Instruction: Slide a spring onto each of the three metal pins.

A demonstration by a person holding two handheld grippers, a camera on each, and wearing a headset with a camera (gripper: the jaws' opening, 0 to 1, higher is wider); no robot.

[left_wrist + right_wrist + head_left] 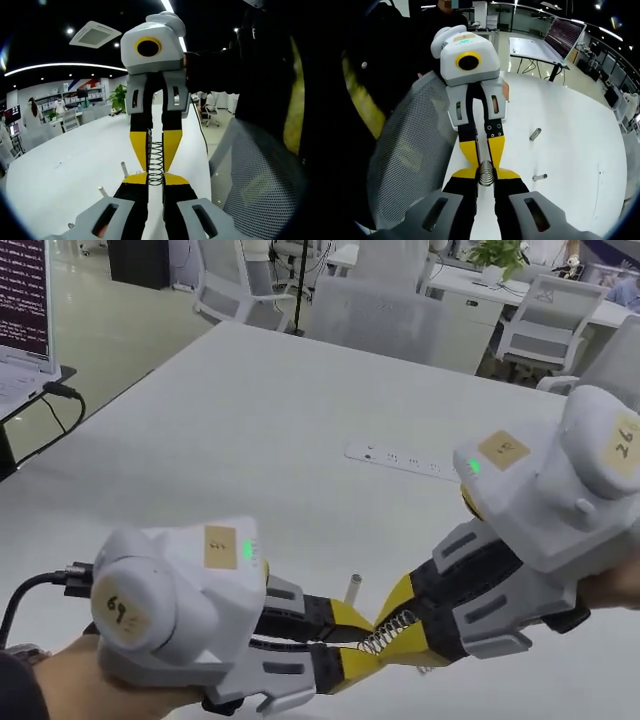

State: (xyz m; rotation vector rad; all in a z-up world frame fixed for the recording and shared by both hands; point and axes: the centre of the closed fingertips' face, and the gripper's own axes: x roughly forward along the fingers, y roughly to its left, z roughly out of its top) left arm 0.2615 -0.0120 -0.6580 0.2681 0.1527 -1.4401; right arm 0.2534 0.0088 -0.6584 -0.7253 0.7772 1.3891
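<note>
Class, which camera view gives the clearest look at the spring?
The left gripper view: the spring runs lengthwise there, its coils plainly visible, held between two pairs of yellow jaws. The right gripper view shows the spring end-on, as a ring. The head view shows the spring small and slanted, partly hidden by the jaws.

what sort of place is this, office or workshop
Most likely an open-plan office or lab: a long white table, office chairs behind it, and a potted plant.
</note>
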